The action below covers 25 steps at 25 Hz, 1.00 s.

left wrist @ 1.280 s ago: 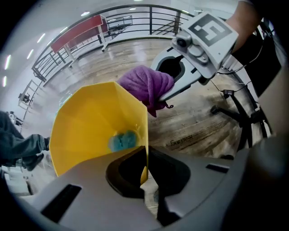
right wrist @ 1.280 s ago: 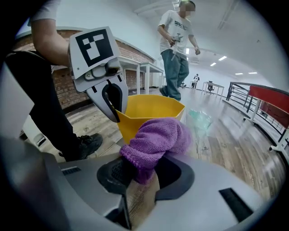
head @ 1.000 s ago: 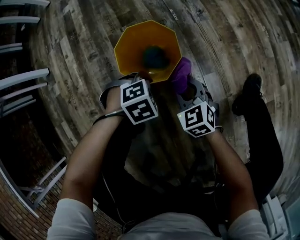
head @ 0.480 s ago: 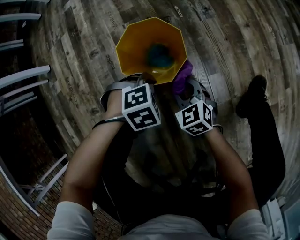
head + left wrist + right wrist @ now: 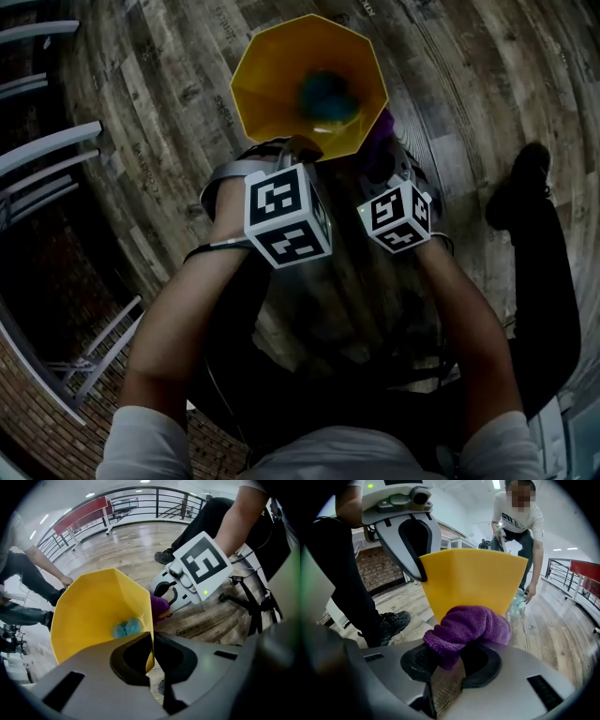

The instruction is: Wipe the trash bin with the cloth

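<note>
A yellow many-sided trash bin (image 5: 281, 84) stands on the wooden floor, with a blue lump (image 5: 325, 94) at its bottom. My left gripper (image 5: 300, 150) points steeply down and is shut on the bin's near rim; in the left gripper view the thin yellow wall (image 5: 93, 611) runs between its jaws (image 5: 151, 653). My right gripper (image 5: 454, 660) is shut on a purple cloth (image 5: 464, 630) and presses it against the bin's outer wall (image 5: 473, 578). In the head view only a bit of the cloth (image 5: 382, 127) shows beside the bin's right side.
Grey railings (image 5: 47, 159) run along the left. A dark shoe (image 5: 525, 178) and trouser leg stand at the right. In the right gripper view another person (image 5: 518, 522) bends behind the bin, holding a bottle (image 5: 515, 602).
My right gripper has moved down the bin's outer wall with the purple cloth, so less cloth shows past the rim in the head view. My left gripper keeps its hold on the rim.
</note>
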{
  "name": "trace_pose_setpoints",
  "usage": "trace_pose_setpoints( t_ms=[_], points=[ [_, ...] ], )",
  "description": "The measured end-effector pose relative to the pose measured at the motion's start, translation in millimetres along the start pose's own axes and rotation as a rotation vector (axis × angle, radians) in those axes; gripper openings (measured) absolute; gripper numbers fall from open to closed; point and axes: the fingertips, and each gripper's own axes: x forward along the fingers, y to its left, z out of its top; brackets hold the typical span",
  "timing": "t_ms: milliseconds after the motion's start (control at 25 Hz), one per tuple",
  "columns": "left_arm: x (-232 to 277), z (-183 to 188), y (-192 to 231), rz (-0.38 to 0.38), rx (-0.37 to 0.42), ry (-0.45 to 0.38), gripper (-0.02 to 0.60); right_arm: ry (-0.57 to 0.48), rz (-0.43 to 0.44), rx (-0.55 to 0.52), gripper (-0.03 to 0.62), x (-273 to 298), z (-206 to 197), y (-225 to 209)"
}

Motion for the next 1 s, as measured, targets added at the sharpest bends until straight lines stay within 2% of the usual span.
trace_pose_setpoints(
  t_ms=[200, 440, 1000],
  points=[
    [0.1, -0.1, -6.4, -0.016, -0.011, -0.006, 0.011, 0.046, 0.038, 0.014, 0.107, 14.0, -18.9, 9.1],
    [-2.3, 2.2, -4.5, -0.001, -0.011, -0.006, 0.011, 0.055, 0.022, 0.024, 0.107, 34.4, -31.5, -1.3],
    [-3.7, 15.6, -1.6, 0.004, -0.075, -0.014, 0.011, 0.144, -0.002, 0.058, 0.107, 82.3, -75.2, -23.4]
  ],
)
